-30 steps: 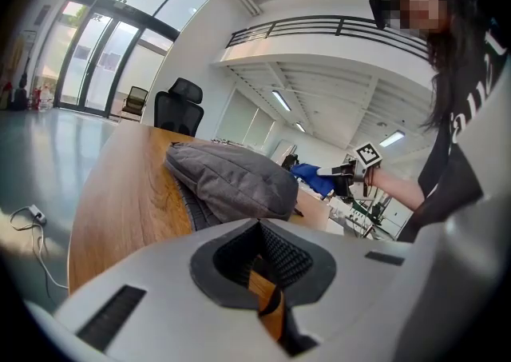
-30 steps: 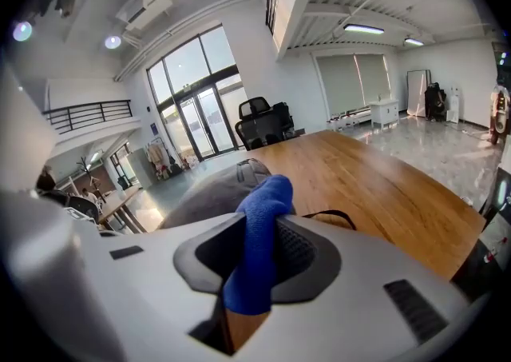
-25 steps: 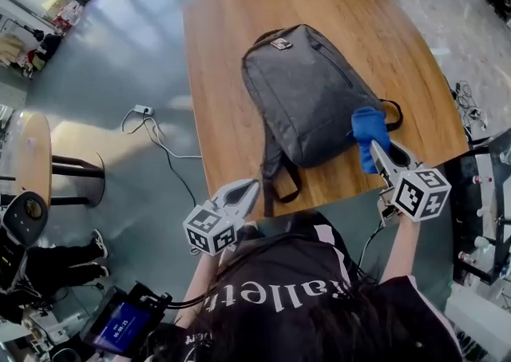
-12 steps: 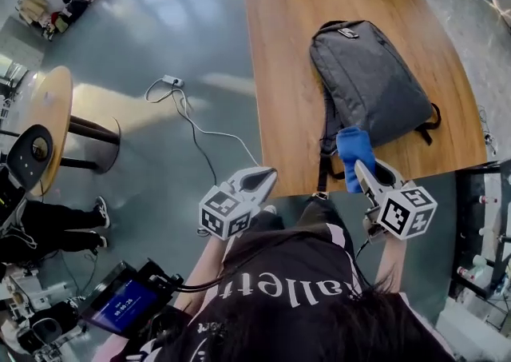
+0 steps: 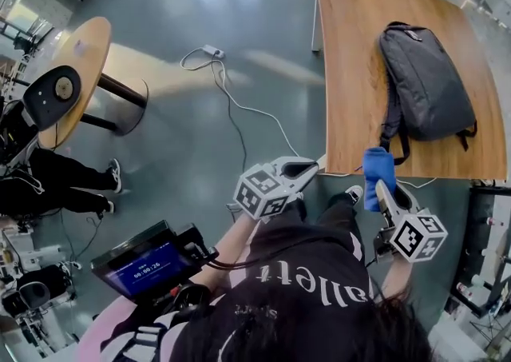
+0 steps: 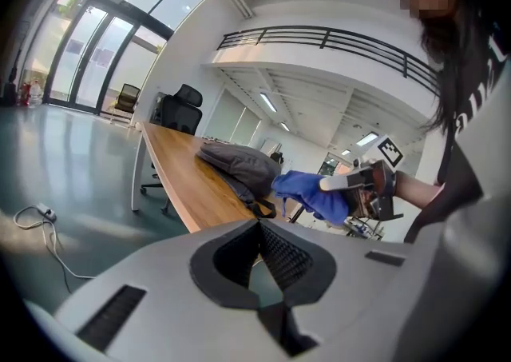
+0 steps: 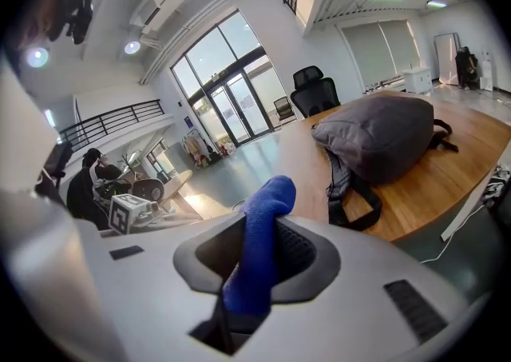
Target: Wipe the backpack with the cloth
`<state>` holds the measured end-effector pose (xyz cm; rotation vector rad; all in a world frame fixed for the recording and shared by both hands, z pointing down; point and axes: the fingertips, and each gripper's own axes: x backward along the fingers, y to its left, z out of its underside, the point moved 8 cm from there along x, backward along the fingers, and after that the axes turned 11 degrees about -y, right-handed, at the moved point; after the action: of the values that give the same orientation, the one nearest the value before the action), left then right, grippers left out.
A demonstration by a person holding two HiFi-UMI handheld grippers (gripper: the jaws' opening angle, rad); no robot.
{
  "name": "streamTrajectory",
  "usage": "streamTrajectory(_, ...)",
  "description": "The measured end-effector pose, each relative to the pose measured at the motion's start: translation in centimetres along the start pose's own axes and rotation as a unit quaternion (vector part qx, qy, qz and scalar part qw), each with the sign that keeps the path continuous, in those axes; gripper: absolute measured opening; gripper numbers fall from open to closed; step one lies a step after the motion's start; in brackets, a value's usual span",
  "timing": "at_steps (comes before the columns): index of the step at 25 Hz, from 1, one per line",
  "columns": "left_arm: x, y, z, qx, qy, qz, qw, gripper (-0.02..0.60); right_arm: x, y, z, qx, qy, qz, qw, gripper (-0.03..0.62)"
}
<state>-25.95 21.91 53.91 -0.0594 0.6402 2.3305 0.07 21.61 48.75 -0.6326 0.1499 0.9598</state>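
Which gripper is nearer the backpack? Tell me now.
Right. The right gripper, shut on the blue cloth, hangs just off the table edge, near the straps of the backpack. The left gripper, shut and empty, is farther left over the floor.

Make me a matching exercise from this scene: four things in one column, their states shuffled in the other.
Things:
1. backpack
2. cloth
3. left tongs
4. right tongs

States:
A. shut, nothing between
B. blue, pinched between two jaws
C. grey, lying on the wooden table
D. shut on the cloth

Pairs: 1-C, 2-B, 3-A, 4-D
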Motion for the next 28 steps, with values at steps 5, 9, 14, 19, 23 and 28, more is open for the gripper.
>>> streamTrajectory(5, 0.6, -2.0, 0.4, -0.003, 0.005, 0.04, 0.9992, 0.001, 2.4, 2.6, 2.0, -0.004, 0.003, 0.014, 1.0, 0.097)
streamTrajectory(9, -0.4, -4.3, 1.0, -0.012, 0.003, 0.063, 0.9979, 0.001, 5.2, 2.4, 2.8, 0.0, -0.006, 0.028, 1.0, 0.097)
streamTrajectory(14, -1.5, -7.2, 1.2, -0.007, -0.012, 0.071, 0.9974, 0.0, 8.8, 2.1, 4.2, 0.006, -0.002, 0.036, 0.999, 0.095)
streamTrajectory(19, -1.8, -12.4, 2.6, 0.003, -0.012, 0.083, 0.9965, 0.002, 14.2, 1.8, 5.9, -0.009, -0.009, 0.042, 0.999, 0.095)
streamTrajectory(23, -2.0, -16.5, 5.4, -0.001, 0.003, 0.095, 0.9955, 0.0, 18.1, 0.7, 8.3, -0.02, -0.008, 0.045, 0.999, 0.095)
streamTrajectory(28, -1.8, -19.8, 7.7, -0.007, 0.003, 0.092, 0.9958, 0.002, 21.5, -0.5, 10.5, -0.021, -0.009, 0.043, 0.999, 0.095)
